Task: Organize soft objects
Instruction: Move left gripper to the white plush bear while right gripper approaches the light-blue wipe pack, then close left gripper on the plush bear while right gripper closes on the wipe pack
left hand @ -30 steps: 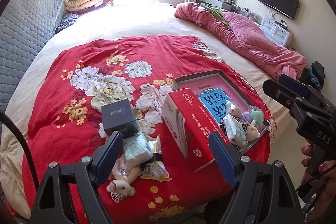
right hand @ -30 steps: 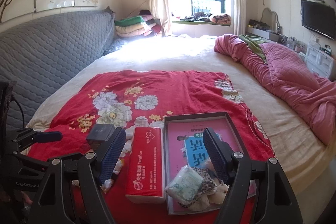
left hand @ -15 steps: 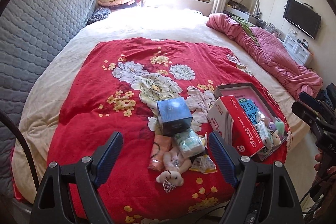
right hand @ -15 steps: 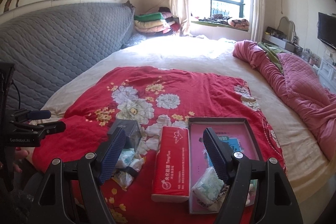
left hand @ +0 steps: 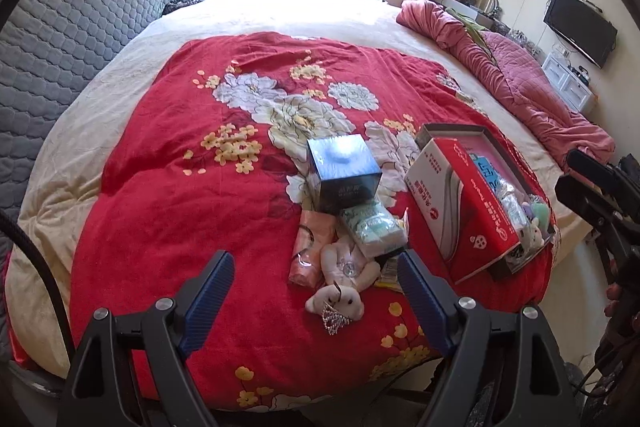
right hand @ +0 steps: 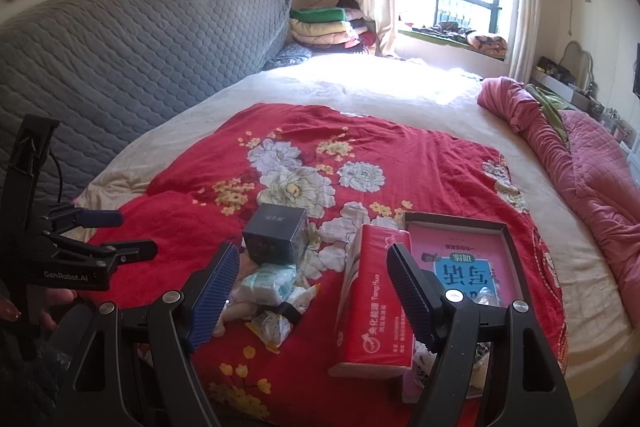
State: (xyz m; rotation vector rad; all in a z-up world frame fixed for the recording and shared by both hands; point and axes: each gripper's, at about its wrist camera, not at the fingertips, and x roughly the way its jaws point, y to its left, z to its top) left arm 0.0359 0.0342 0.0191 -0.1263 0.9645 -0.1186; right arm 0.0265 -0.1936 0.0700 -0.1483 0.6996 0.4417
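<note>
Both tongs are spread wide and pinch nothing: the left gripper (left hand: 316, 291) hovers over the near edge of the red floral blanket (left hand: 168, 187), the right gripper (right hand: 314, 285) a little farther along the same edge. Between the left one's blue fingers (left hand: 208, 301), at about 1 o'clock from it, lies the loose heap of soft things: a white plush bear (left hand: 340, 283) with a small crown, a pink pouch (left hand: 312, 247) touching it at 10 o'clock, and a pale tissue pack (left hand: 374, 231) at 1 o'clock of the bear. A dark blue box (left hand: 344, 173) stands shut just behind the heap at 12 o'clock. At 3 o'clock of the heap a red tissue box (left hand: 460, 203) lies against the left rim of a shallow dark tray (left hand: 452, 129). The tray holds a pink book with a blue label (right hand: 468, 267) flat on its floor, and at its near end a cluster of small plush toys (left hand: 534, 223) and a clear wrapped pack (left hand: 510, 205). From the right wrist view the yellow snack packet (right hand: 270, 327) lies at the heap's near side, just beside the tissue pack
</note>
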